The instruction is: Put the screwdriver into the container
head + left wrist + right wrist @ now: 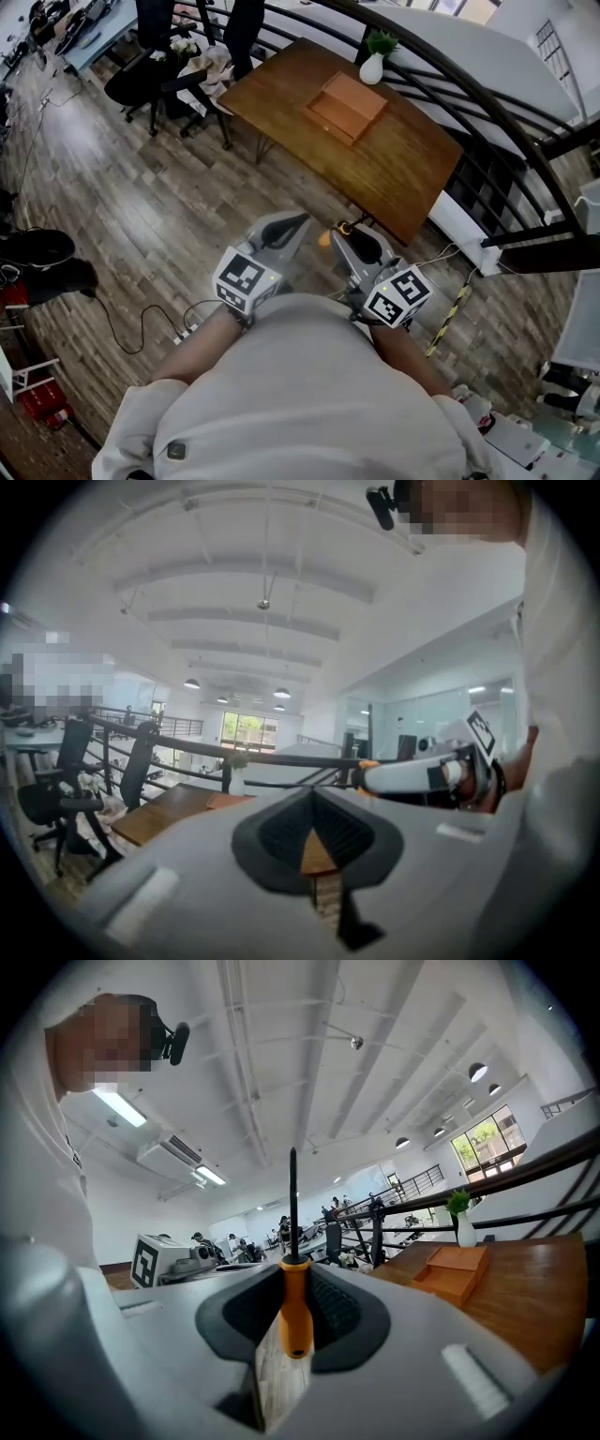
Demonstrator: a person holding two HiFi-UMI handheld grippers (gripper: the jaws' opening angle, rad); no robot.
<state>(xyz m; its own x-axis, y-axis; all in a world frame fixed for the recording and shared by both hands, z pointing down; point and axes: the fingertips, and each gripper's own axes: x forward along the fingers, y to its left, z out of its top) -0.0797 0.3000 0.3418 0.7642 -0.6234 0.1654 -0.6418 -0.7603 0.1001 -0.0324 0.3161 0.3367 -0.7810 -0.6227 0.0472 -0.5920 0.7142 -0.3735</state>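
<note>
My right gripper (292, 1277) is shut on the orange handle of the screwdriver (294, 1309); its black shaft sticks straight out past the jaws. In the head view that gripper (351, 240) is held close to the person's chest, above the floor, with a bit of the orange handle (325, 238) showing. Beside it, the left gripper (298, 221) has its jaws together and nothing between them. The container (349, 105) is a shallow orange box on the wooden table (403, 173) ahead, well beyond both grippers. It also shows in the right gripper view as the orange box (457, 1272).
A white vase with a green plant (373, 64) stands at the table's far edge. A dark curved railing (497, 131) runs behind the table. Office chairs (141, 80) stand at the upper left. Cables (122, 328) and a yellow-black strip (448, 319) lie on the plank floor.
</note>
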